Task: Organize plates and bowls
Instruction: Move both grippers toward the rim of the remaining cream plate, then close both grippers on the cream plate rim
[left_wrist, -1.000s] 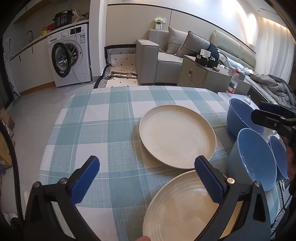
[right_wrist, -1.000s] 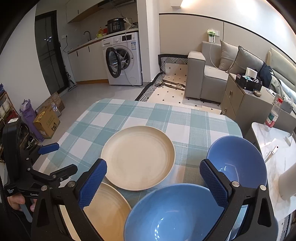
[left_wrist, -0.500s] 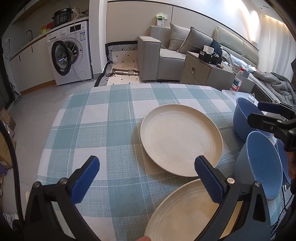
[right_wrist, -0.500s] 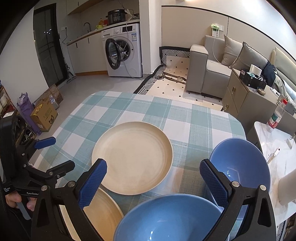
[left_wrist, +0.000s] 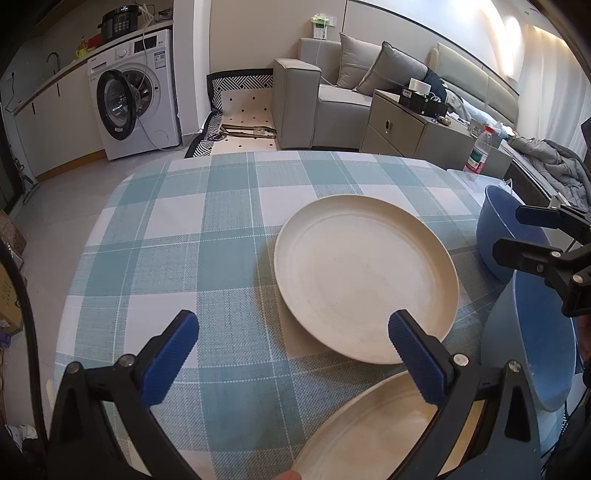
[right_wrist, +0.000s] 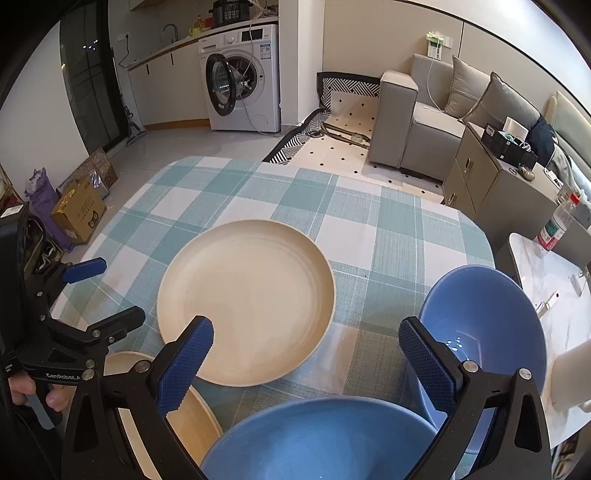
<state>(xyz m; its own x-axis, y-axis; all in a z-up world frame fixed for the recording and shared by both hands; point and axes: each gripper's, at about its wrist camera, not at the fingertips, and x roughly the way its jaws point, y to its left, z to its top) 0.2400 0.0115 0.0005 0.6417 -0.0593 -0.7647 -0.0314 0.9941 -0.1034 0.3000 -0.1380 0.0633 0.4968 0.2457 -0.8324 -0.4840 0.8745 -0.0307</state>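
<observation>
Two cream plates lie on the checked tablecloth (left_wrist: 177, 258): a far plate (left_wrist: 365, 280) (right_wrist: 247, 299) mid-table and a near plate (left_wrist: 373, 435) (right_wrist: 184, 417) at the front edge. To their right stand two blue bowls, a near bowl (right_wrist: 321, 443) (left_wrist: 543, 343) and a far bowl (right_wrist: 484, 321) (left_wrist: 495, 229). My left gripper (left_wrist: 291, 332) (right_wrist: 107, 295) hovers open above the near plate's far rim. Above the near bowl my right gripper (right_wrist: 304, 336) (left_wrist: 532, 236) is open too. Neither holds anything.
A white side table (right_wrist: 546, 280) with a water bottle (right_wrist: 554, 229) stands close to the table's right edge. Beyond the table are a grey sofa (left_wrist: 332, 96), a cabinet (left_wrist: 406, 125) and a washing machine (left_wrist: 136, 96). Cardboard boxes (right_wrist: 79, 212) sit on the floor at left.
Both grippers have crept forward over the table; the near plate and near bowl have slid lower in their views. Both stay open. No dish has moved.
</observation>
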